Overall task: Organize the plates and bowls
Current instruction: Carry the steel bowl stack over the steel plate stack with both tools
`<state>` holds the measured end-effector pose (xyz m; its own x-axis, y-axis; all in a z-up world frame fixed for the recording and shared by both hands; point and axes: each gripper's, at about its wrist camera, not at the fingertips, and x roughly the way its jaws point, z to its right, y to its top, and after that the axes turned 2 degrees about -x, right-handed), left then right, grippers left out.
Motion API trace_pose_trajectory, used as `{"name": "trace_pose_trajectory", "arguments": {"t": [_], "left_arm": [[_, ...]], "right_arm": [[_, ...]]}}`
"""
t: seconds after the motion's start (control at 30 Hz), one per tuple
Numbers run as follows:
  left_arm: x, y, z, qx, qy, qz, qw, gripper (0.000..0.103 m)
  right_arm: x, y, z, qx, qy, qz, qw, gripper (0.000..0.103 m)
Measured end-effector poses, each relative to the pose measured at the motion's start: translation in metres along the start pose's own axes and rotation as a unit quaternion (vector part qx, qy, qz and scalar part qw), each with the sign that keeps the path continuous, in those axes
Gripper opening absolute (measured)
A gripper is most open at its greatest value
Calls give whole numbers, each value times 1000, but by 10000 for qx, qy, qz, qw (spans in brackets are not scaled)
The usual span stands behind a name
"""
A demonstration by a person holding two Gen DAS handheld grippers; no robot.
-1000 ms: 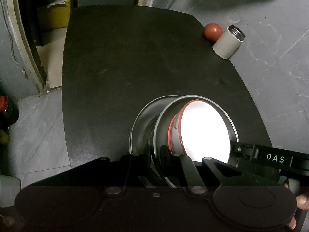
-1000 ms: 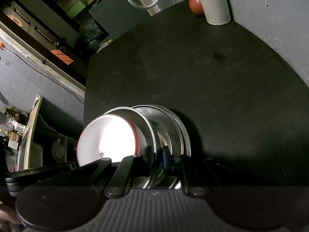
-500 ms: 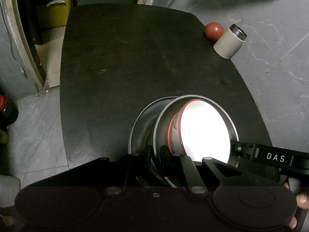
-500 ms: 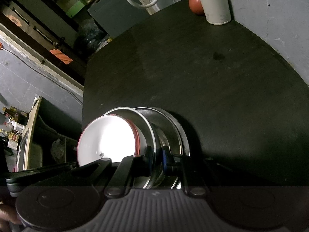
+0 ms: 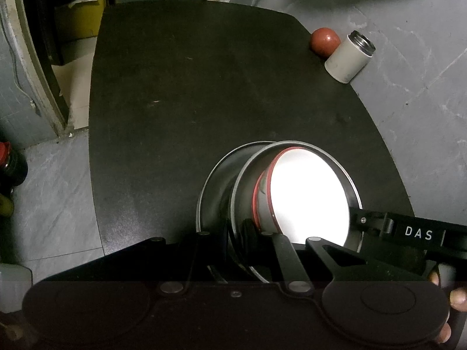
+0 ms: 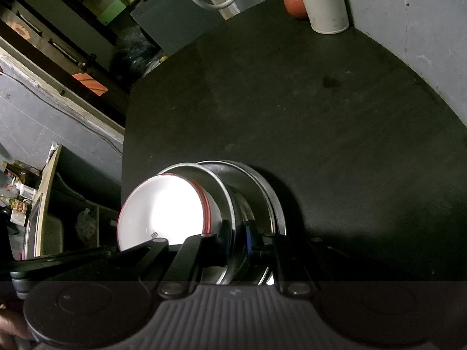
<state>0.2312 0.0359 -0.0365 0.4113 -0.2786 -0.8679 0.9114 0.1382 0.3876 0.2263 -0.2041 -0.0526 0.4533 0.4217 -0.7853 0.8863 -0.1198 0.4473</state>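
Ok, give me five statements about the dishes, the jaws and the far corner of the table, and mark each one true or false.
1. The left gripper has its jaws shut on the rim of the steel bowl. True.
2. The right gripper hangs open, clear of the dishes. False: its jaws are shut on the same steel bowl's rim.
3. A white bowl with a red rim sits nested inside the steel bowl. True.
4. The white canister lies on its side. False: it stands upright.
5. A red ball sits beside the canister on the black table. True.
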Motion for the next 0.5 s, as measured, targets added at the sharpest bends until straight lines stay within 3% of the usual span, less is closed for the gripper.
{"name": "trace_pose_trajectory", "arguments": {"t": [0.5], "left_arm": [[5, -1, 2, 7, 46, -56, 10000, 11]], "right_arm": [[4, -2, 0, 10, -18, -47, 10000, 12]]}}
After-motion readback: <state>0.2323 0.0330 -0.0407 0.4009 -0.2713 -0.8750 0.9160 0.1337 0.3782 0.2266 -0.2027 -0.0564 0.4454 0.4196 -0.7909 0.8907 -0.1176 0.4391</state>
